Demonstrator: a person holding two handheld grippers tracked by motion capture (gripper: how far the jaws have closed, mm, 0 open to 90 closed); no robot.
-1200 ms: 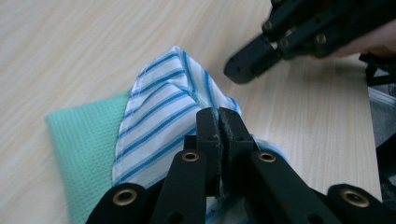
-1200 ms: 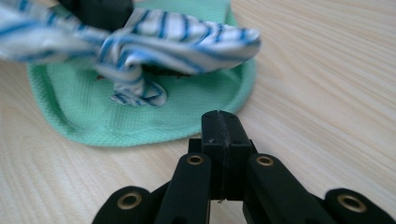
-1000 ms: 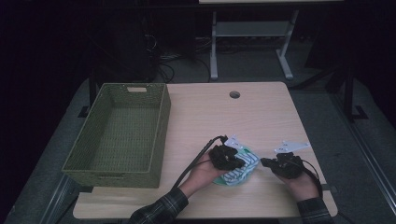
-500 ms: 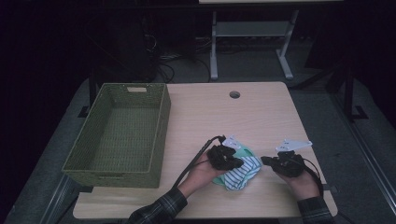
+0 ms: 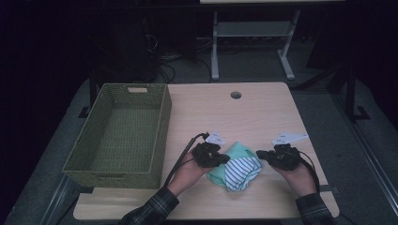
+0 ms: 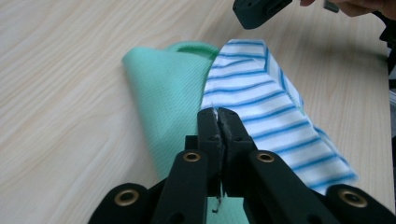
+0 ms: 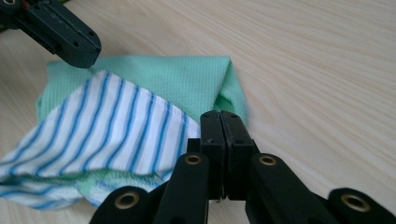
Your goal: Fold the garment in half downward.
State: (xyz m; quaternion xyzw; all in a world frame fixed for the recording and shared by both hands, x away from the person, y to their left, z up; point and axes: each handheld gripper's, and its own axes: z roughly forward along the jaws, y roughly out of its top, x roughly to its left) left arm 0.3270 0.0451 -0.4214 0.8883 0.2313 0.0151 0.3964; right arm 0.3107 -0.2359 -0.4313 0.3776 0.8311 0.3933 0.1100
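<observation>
A cloth bundle (image 5: pixel 237 166), mint green with a blue-striped white part, lies on the table's near half between my two grippers. My left gripper (image 5: pixel 226 159) holds its left side. In the left gripper view the left gripper (image 6: pixel 217 114) has its jaws pressed together with a sliver of the white striped edge (image 6: pixel 252 88) pinched at the tips, beside the green part (image 6: pixel 163 102). My right gripper (image 5: pixel 259 153) sits at the bundle's right side. In the right gripper view the right gripper (image 7: pixel 220 116) is shut where the striped fold (image 7: pixel 116 126) meets the green layer (image 7: pixel 187 79).
A green woven basket (image 5: pixel 162 126) stands empty at the table's left, close to my left hand. The wooden table (image 5: pixel 244 117) has a round cable hole (image 5: pixel 235 95) near its far edge. Beyond it are a dark floor and a metal stand.
My left gripper has shifted a little to the left, pulling its side of the cloth. The striped part now lies folded over the green one. The right gripper has stayed put.
</observation>
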